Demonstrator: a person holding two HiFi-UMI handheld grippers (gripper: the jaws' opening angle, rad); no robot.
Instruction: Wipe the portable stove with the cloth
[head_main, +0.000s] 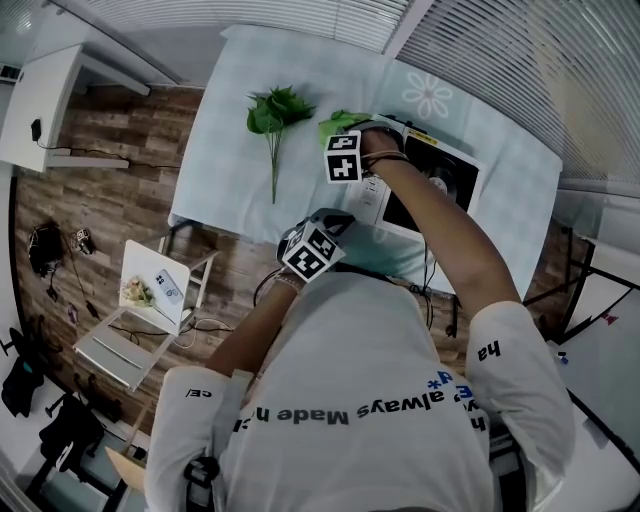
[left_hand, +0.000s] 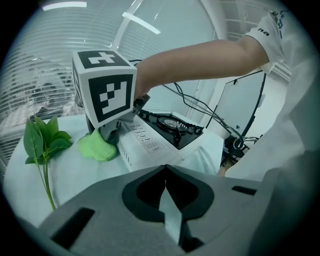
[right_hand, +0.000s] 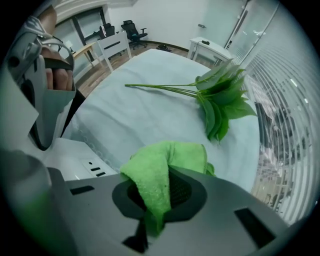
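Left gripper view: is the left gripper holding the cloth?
No, the left gripper has its jaws together on nothing, while the green cloth sits farther off beside the stove.

Cool, even daylight is filtering through the blinds (head_main: 500, 40), leaving the table (head_main: 230, 150) pale and shadows soft. Fisheye distortion is bending every frame's edges into dark corners; the left tool (left_hand: 167, 200) and right tool (right_hand: 152, 210) are blurring up close.
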